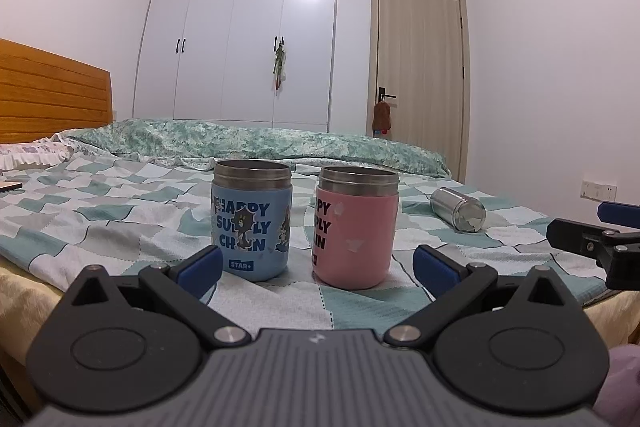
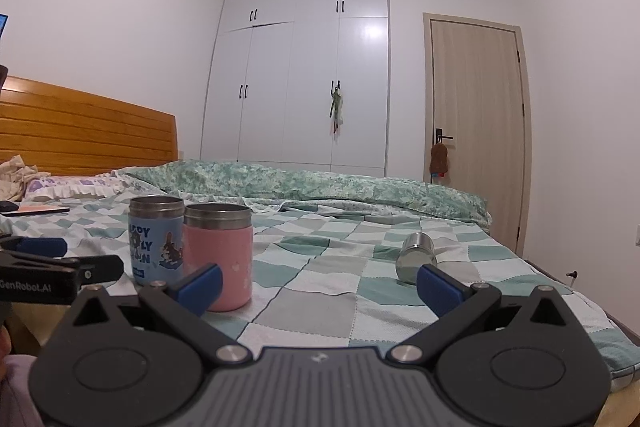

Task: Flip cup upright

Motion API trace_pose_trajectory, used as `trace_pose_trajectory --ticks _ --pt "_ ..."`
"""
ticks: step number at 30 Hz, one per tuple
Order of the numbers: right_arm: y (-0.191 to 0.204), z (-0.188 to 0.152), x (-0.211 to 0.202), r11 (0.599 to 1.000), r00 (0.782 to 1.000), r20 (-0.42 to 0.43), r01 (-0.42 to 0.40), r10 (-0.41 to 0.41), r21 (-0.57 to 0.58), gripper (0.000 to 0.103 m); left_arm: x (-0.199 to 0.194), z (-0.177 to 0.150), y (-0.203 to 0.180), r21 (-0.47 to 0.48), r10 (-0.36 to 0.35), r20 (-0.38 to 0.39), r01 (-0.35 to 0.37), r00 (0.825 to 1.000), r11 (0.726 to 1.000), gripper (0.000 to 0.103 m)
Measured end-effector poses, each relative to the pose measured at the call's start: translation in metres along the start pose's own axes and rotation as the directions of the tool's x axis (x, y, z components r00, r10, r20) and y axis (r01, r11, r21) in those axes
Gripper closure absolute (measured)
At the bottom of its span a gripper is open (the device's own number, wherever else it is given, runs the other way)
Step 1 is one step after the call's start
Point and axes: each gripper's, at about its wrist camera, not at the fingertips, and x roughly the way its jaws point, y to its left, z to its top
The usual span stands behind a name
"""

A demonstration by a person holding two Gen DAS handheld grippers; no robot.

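Note:
A small silver steel cup (image 1: pixel 458 208) lies on its side on the checked bedspread (image 1: pixel 120 211), right of two upright cups. It also shows in the right wrist view (image 2: pixel 415 258), just beyond my right finger. A blue cup (image 1: pixel 251 221) and a pink cup (image 1: pixel 355 227) stand side by side; both show in the right wrist view, blue (image 2: pixel 156 241) and pink (image 2: pixel 219 255). My left gripper (image 1: pixel 318 267) is open and empty, in front of the two upright cups. My right gripper (image 2: pixel 318 287) is open and empty, between the pink cup and the silver cup.
A rumpled green quilt (image 1: pixel 260 143) lies across the far side of the bed. A wooden headboard (image 1: pixel 52 91) is at the left. A flat tablet-like object (image 2: pixel 38 209) lies near the pillow. A white wardrobe (image 1: pixel 240 35) and a door (image 1: pixel 420 67) stand behind.

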Motion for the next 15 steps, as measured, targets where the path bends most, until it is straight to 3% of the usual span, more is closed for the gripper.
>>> trace_pose_trajectory --ticks 15 --pt "0.0007 -0.0011 0.0013 1.000 1.000 -0.003 0.000 0.000 -0.004 0.000 -0.0010 0.0002 0.0006 -0.004 -0.004 0.002 0.004 1.000 1.000 0.000"
